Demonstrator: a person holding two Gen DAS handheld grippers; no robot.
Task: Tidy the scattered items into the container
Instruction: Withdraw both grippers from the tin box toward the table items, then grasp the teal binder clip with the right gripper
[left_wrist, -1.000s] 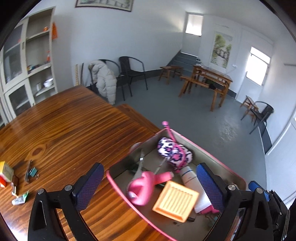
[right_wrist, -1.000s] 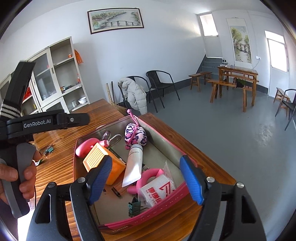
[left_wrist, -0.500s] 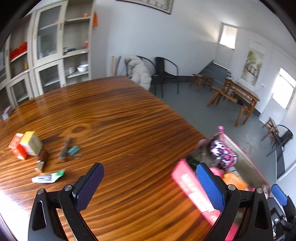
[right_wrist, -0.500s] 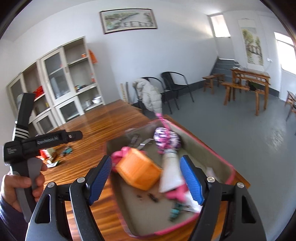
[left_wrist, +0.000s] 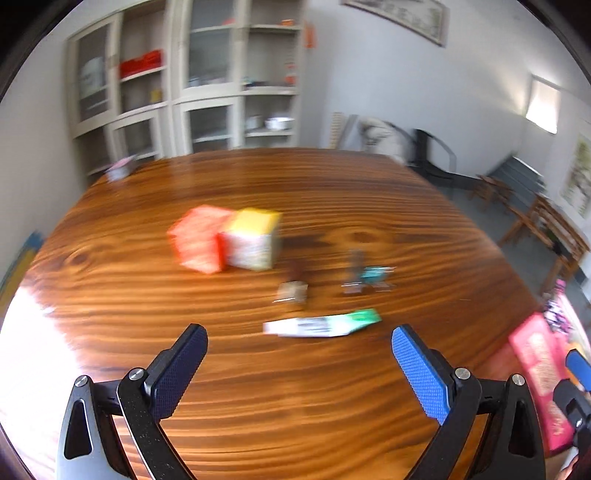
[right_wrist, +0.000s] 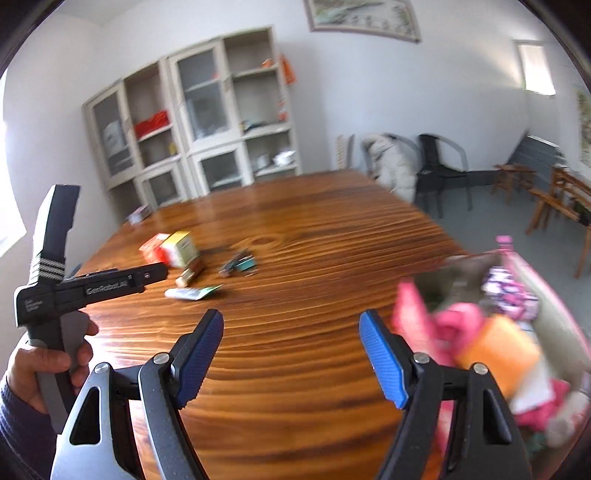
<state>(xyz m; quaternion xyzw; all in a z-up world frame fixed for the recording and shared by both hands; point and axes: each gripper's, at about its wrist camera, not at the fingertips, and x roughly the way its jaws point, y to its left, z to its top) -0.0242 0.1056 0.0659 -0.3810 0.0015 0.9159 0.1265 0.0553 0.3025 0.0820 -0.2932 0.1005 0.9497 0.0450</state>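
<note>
My left gripper (left_wrist: 299, 350) is open and empty above the wooden table, facing the scattered items. Just ahead of it lies a white and green tube (left_wrist: 321, 325). Behind it are a small brown item (left_wrist: 292, 291), a teal binder clip (left_wrist: 371, 275), a red box (left_wrist: 197, 240) and a yellow-topped box (left_wrist: 253, 238). My right gripper (right_wrist: 291, 350) is open and empty. The pink-rimmed container (right_wrist: 509, 332) sits to its right, holding an orange box (right_wrist: 498, 354) and pink items. The same scattered items (right_wrist: 192, 258) show far left in the right wrist view. Both views are blurred.
The wooden table (left_wrist: 258, 387) fills the foreground. A small card (left_wrist: 120, 170) lies at its far edge. White cabinets (left_wrist: 184, 92) stand behind, and chairs with a white coat (right_wrist: 391, 162) are to the right. The container's pink edge (left_wrist: 539, 373) shows at far right.
Both grippers have swung left, away from the container and toward the scattered items. The container has slid to the right edge of both views. Both grippers stay open.
</note>
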